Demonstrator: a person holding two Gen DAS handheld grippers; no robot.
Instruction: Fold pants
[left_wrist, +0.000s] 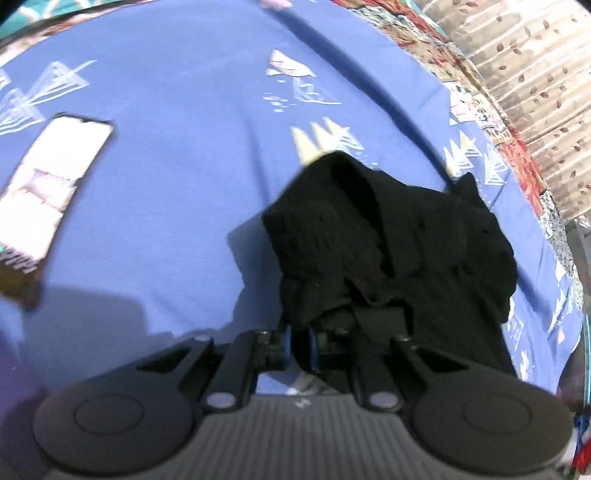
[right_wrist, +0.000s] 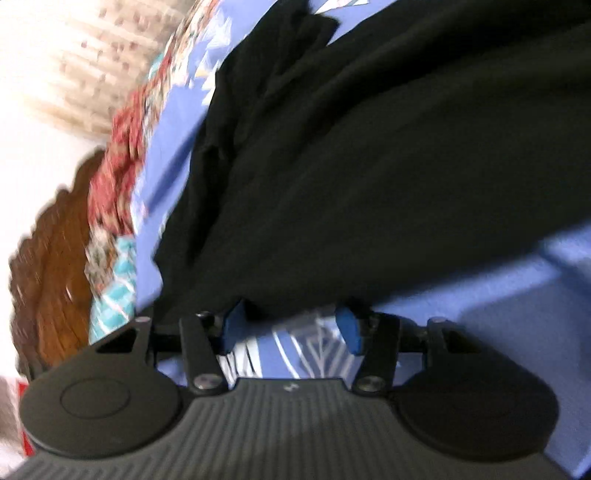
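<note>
The black pants lie bunched on a blue bedsheet. My left gripper is shut on a fold of the pants, which drapes over its blue pads. In the right wrist view the pants spread wide across the sheet. My right gripper is open, its blue pads apart at the near edge of the cloth, holding nothing.
A phone lies on the sheet at the left. A patterned quilt edge and a curtain are at the right. In the right wrist view a brown carved wooden bed frame stands at the left.
</note>
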